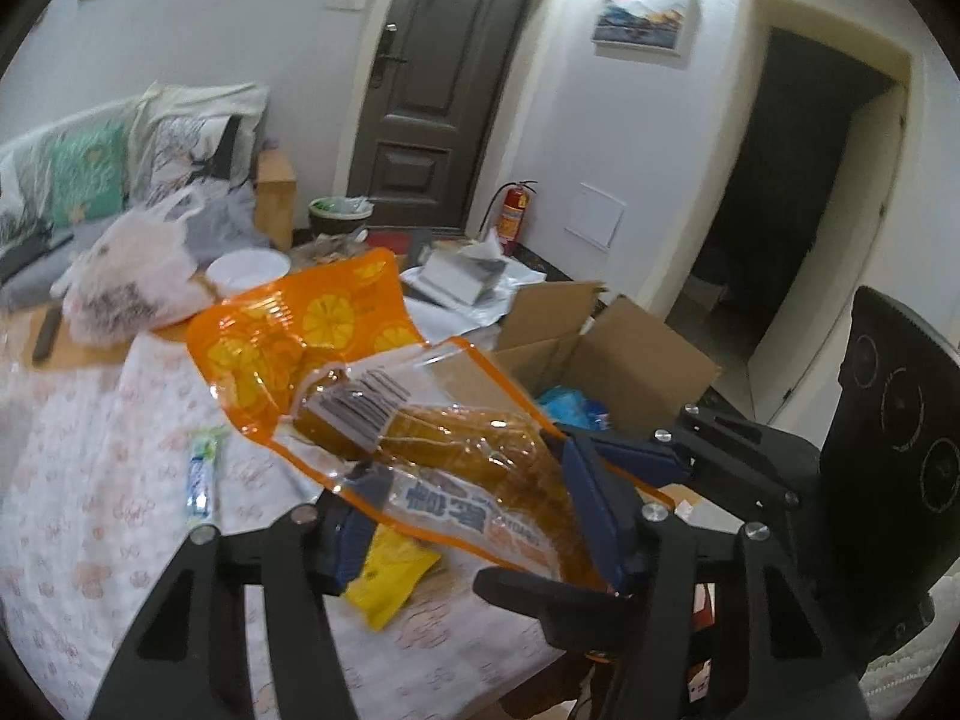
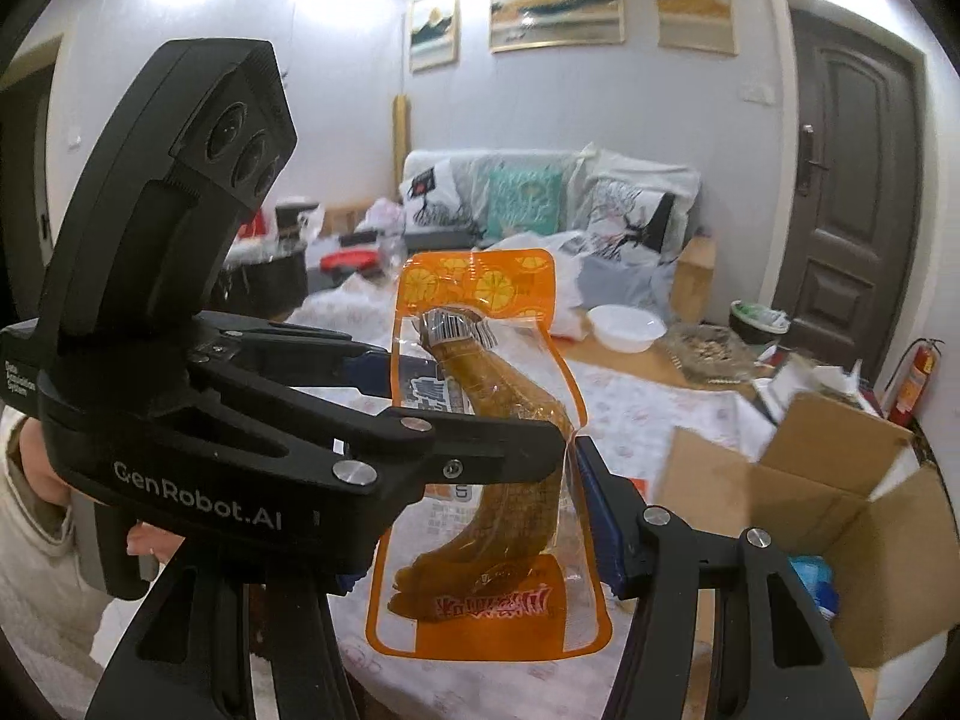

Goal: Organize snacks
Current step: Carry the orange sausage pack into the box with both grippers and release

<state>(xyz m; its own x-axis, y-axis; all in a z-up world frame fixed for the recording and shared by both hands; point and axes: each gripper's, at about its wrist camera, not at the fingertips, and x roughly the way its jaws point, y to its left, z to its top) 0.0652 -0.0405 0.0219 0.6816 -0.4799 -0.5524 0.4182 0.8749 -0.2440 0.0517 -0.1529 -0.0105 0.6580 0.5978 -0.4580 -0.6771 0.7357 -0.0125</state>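
Note:
An orange snack packet (image 1: 336, 324) (image 2: 480, 540) with a clear window shows a brown meat piece inside. It hangs in the air above the table, held from both sides. My left gripper (image 1: 465, 468) (image 2: 468, 402) is shut on it, with one blue pad behind the packet and one in front. From the other side my right gripper (image 2: 474, 510) (image 1: 600, 450) is shut on the packet too; its right finger (image 2: 606, 516) presses the packet's edge, and its left finger is hidden behind the left gripper's body.
An open cardboard box (image 1: 630, 360) (image 2: 840, 510) stands beside the table with a blue packet (image 1: 570, 408) inside. A yellow packet (image 1: 390, 582) and a blue-white stick pack (image 1: 201, 480) lie on the floral tablecloth (image 1: 90, 450). Farther back are a white bowl (image 2: 627, 324) and a plastic bag (image 1: 126, 276).

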